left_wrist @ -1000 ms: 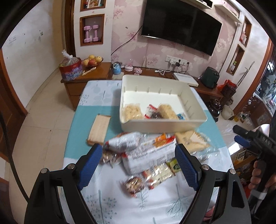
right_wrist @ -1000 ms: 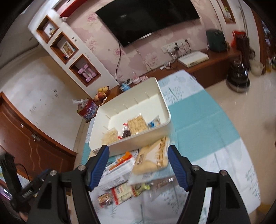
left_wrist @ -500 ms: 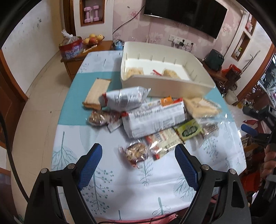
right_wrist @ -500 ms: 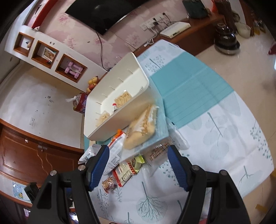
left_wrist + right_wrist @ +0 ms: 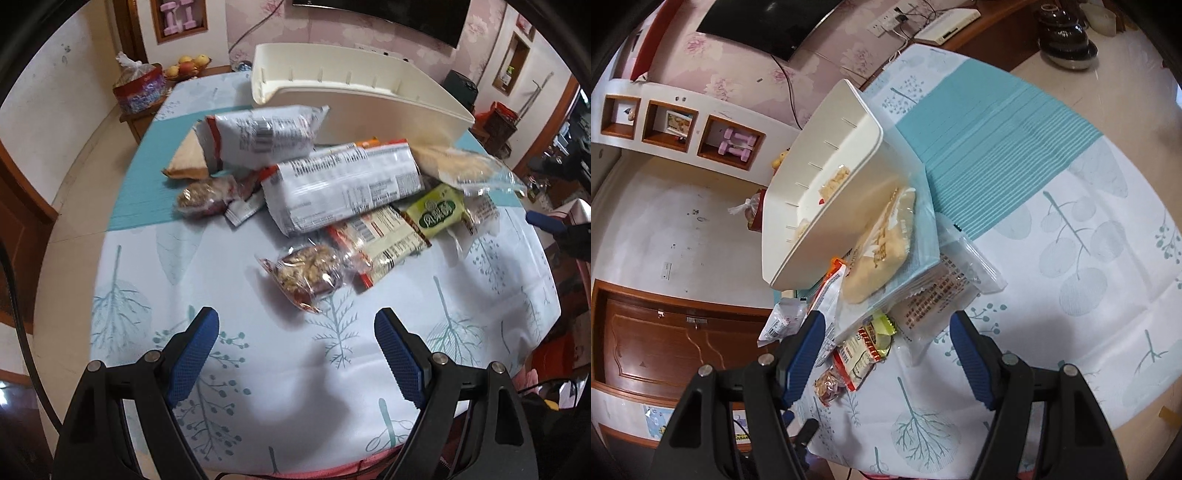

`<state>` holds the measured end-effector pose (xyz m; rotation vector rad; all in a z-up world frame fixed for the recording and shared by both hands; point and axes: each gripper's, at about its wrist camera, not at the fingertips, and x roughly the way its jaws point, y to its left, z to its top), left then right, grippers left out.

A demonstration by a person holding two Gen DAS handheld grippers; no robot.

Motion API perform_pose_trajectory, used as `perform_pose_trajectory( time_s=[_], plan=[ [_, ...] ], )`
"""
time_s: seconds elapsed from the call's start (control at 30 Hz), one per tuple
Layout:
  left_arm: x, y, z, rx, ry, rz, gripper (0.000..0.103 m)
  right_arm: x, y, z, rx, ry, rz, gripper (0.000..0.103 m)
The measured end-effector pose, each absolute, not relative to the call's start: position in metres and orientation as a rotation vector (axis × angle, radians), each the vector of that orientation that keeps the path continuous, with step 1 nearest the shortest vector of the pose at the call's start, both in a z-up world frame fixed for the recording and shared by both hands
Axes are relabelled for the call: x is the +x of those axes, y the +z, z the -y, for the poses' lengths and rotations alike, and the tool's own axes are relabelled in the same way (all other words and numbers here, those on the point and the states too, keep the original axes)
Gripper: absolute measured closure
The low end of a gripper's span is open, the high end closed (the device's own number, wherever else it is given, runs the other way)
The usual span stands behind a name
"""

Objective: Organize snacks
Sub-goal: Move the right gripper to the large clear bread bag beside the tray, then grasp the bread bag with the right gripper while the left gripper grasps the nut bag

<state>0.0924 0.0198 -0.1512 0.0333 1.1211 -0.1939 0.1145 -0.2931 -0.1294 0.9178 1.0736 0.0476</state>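
Snack pile (image 5: pixel 343 192) lies mid-surface, just in front of the cream bin (image 5: pixel 369 107) — some packs touch its near wall. Big white pack (image 5: pixel 343 184) sits on top w/ another white pack (image 5: pixel 266 134) behind it, green packet (image 5: pixel 437 214) to the right, clear-wrapped nut cake (image 5: pixel 306 273) nearest the left tongs (image 5: pixel 297 349). A tan pack (image 5: pixel 882 247) leans against the bin's wall in the right view; a few snacks lie inside the bin (image 5: pixel 834 181). Left tongs are released, nothing between the blue pads, above bare tablecloth (image 5: pixel 229 266) short of the nut cake. Right tongs (image 5: pixel 888 343) are released too — above the pile's near edge, a red-striped pack (image 5: pixel 858 352) seen between the pads but not gripped.
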Motion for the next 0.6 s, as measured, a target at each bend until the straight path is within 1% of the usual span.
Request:
perform_pose_trajectory(
  time_s=[0.2,0.47,0.6],
  plan=[
    [0.098,-0.173,-0.009,0.100,-0.229,-1.109,0.018,0.124,-0.140,0.292,0.931,0.045,-1.084,0.033],
    [0.113,-0.191,-0.002,0.110,-0.251,-1.130,0.018,0.138,-0.146,0.292,0.942,0.058,-1.051,0.049],
    [0.121,-0.194,-0.002,0.116,-0.255,-1.124,0.018,0.145,-0.147,0.291,0.943,0.061,-1.035,0.051]
  ],
)
